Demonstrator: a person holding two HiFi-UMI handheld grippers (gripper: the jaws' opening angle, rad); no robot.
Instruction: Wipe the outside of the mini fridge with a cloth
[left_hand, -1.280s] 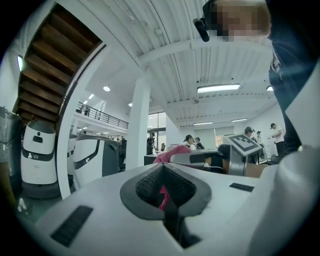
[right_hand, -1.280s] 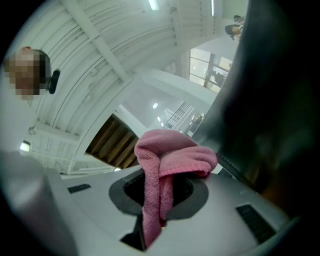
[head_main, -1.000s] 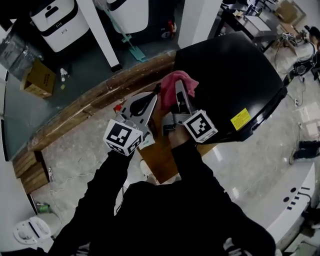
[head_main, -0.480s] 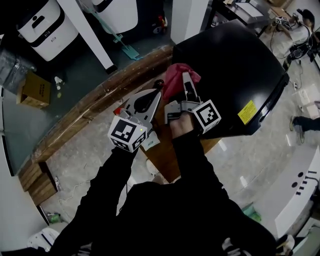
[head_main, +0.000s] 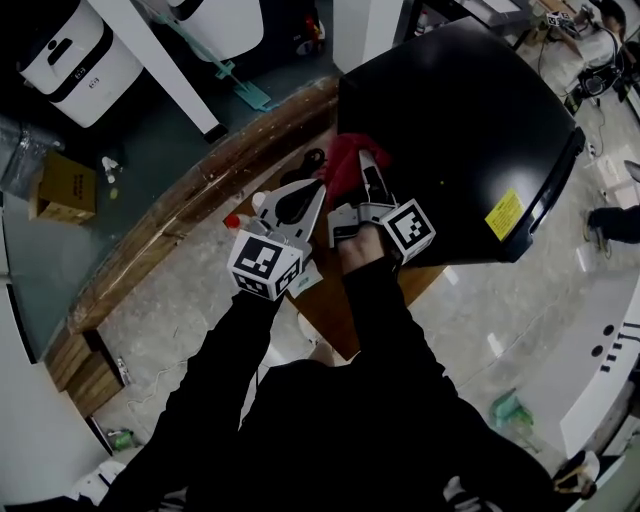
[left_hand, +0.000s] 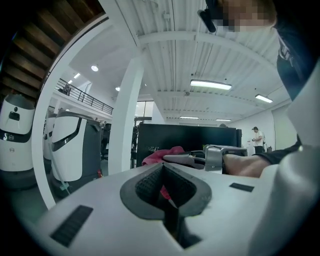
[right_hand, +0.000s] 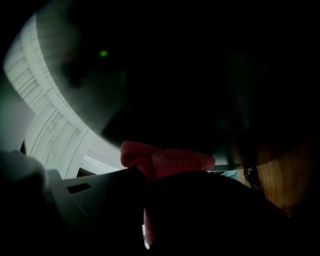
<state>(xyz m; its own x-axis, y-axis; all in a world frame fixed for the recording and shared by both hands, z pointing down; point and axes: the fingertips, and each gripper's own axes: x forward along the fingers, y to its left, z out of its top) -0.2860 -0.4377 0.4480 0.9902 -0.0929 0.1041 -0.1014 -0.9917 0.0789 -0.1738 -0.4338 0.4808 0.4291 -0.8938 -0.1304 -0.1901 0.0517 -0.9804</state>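
Observation:
The black mini fridge (head_main: 460, 120) fills the upper right of the head view. A pink-red cloth (head_main: 345, 160) is pressed against its near left side, and my right gripper (head_main: 362, 170) is shut on it. In the right gripper view the cloth (right_hand: 165, 162) bulges out above the jaws, right up against the dark fridge wall (right_hand: 175, 75). My left gripper (head_main: 315, 190) hangs just left of the cloth, shut and holding nothing. The left gripper view looks past the left gripper (left_hand: 162, 182) to the cloth (left_hand: 162, 154) and the fridge (left_hand: 185, 137).
A curved wooden ledge (head_main: 200, 200) runs from the fridge down to the left. Behind it are a white pillar (head_main: 160, 60), white machines (head_main: 75, 55), a teal mop (head_main: 240, 90) and a cardboard box (head_main: 65, 185). A white counter (head_main: 600, 370) curves at lower right.
My right gripper and the cloth have slid a little down the fridge's left side toward me. The left gripper stayed beside it, and the head view shifted.

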